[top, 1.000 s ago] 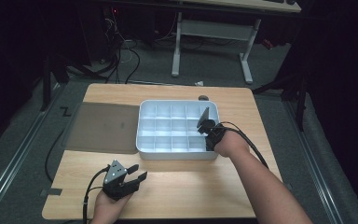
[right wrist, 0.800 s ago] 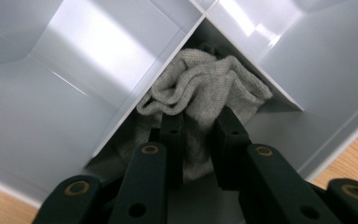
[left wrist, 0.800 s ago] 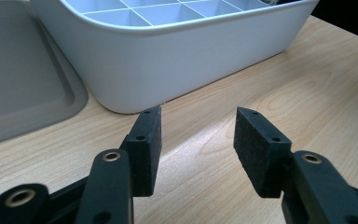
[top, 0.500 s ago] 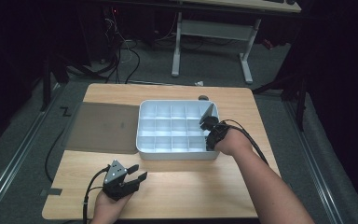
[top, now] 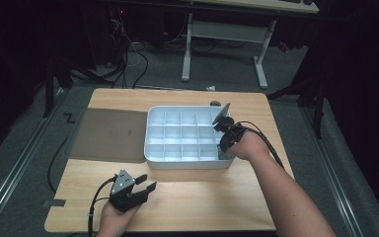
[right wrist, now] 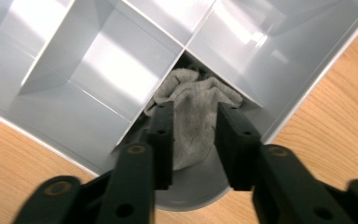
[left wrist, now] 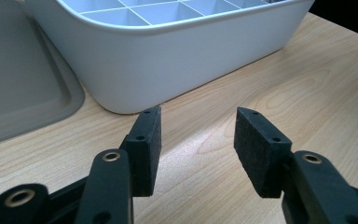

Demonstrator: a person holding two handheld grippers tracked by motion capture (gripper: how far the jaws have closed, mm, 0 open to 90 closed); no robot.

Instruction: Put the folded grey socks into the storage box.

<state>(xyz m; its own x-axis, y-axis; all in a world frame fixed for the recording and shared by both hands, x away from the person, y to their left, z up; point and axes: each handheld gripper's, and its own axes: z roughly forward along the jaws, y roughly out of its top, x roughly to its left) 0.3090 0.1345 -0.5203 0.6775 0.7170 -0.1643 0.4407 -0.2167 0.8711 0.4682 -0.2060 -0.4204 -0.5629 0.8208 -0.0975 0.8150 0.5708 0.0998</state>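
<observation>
A pale wooden worktop [top: 256, 197] stands on grey carpet [top: 168, 74] in a dim room, brightly lit from above while its surroundings fall into darkness. Beyond its far edge a white-legged desk [top: 227, 34] rises, black cables [top: 133, 54] trailing beside its legs. Metal rails [top: 15, 168] run along the floor at either side

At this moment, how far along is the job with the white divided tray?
Done: the grey flat lid lies on the table beside the white divided plastic tray. In hand: the right gripper is closed on a grey sock in the tray's corner cell. Left: whether it goes in or out is unclear; the left gripper is open and empty.
</observation>
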